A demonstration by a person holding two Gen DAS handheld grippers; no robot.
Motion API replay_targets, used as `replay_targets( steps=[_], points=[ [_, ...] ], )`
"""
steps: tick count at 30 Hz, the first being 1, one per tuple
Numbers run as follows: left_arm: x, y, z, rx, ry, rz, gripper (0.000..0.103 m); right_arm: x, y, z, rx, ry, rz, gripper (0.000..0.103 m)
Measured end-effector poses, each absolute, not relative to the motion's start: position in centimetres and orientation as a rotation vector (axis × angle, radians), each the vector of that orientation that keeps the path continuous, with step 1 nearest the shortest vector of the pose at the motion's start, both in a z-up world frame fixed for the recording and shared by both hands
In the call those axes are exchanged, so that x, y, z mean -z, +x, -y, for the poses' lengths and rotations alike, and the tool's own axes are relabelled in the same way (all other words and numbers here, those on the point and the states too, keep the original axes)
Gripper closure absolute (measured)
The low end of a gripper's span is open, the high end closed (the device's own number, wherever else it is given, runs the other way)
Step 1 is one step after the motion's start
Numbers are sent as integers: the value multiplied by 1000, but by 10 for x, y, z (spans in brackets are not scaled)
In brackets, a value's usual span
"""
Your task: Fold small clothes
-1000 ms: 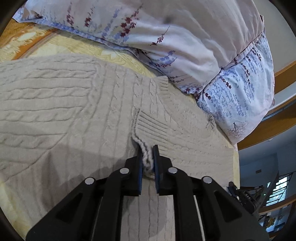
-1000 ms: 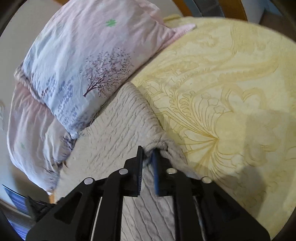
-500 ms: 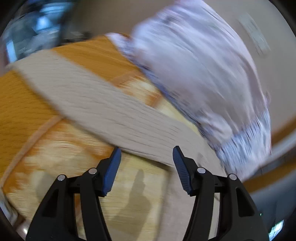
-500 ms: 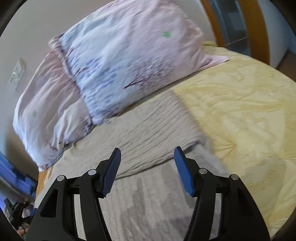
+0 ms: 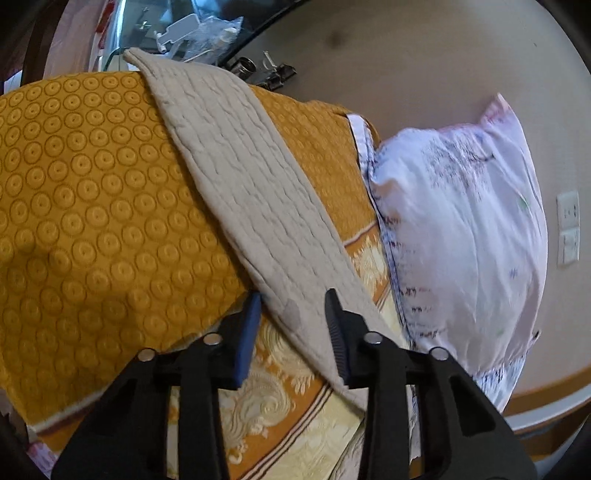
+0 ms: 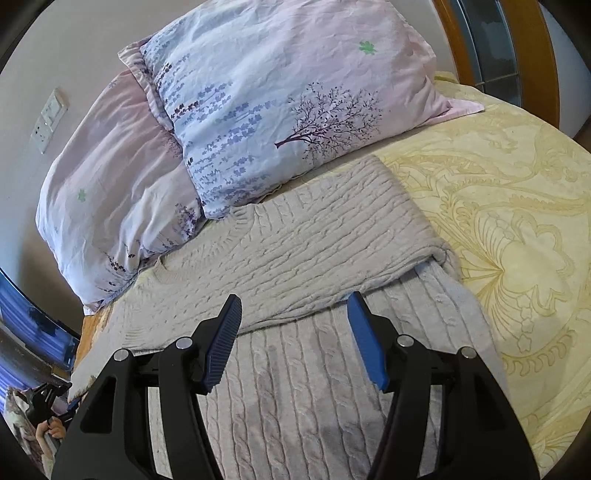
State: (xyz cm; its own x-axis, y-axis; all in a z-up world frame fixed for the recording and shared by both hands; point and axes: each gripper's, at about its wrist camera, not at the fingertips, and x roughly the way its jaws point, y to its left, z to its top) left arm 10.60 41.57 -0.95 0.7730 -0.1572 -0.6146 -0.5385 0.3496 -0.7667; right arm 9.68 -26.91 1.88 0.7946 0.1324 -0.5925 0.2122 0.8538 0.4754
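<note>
A beige cable-knit sweater (image 6: 295,332) lies flat on the bed in the right wrist view. One sleeve (image 6: 314,243) is folded across its chest. My right gripper (image 6: 293,325) is open and empty just above the lower edge of that folded sleeve. In the left wrist view the other sleeve (image 5: 243,192) stretches out straight over the orange bedspread (image 5: 85,221). My left gripper (image 5: 291,321) is open, and its fingers straddle the near part of this sleeve without closing on it.
Two floral pillows (image 6: 266,99) lie against the wall behind the sweater; one shows in the left wrist view (image 5: 461,229). A yellow patterned bed cover (image 6: 517,221) spreads to the right. A wooden bed frame (image 6: 528,44) stands at the far right. Clutter (image 5: 199,29) sits beyond the bed edge.
Both grippers have opened and let go of the sweater. The right sleeve now lies folded across the chest. The left gripper has swung left to face the outstretched sleeve.
</note>
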Motion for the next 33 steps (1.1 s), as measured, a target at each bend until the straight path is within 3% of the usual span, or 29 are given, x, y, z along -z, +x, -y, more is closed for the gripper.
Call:
replay_targets(
  steps=[3,10,19,27,33],
  points=[
    [15,107,-423,-284,-1250,-670,84,-17,98,267,36,556,-670,41],
    [21,108,-430,-311,-1289,-665,96,-15,98,265,22,552,-673,41],
    [-39,131,-387,-144,-1207,-564,98,-15,94,272,16,558,-656,41],
    [-99,176,-257,198,-1025,-551,98,-20,91,271,-8,552,-638,41],
    [-69,207,-120,402,-894,-743,97,-24,91,262,-34,523,-645,41]
  ],
)
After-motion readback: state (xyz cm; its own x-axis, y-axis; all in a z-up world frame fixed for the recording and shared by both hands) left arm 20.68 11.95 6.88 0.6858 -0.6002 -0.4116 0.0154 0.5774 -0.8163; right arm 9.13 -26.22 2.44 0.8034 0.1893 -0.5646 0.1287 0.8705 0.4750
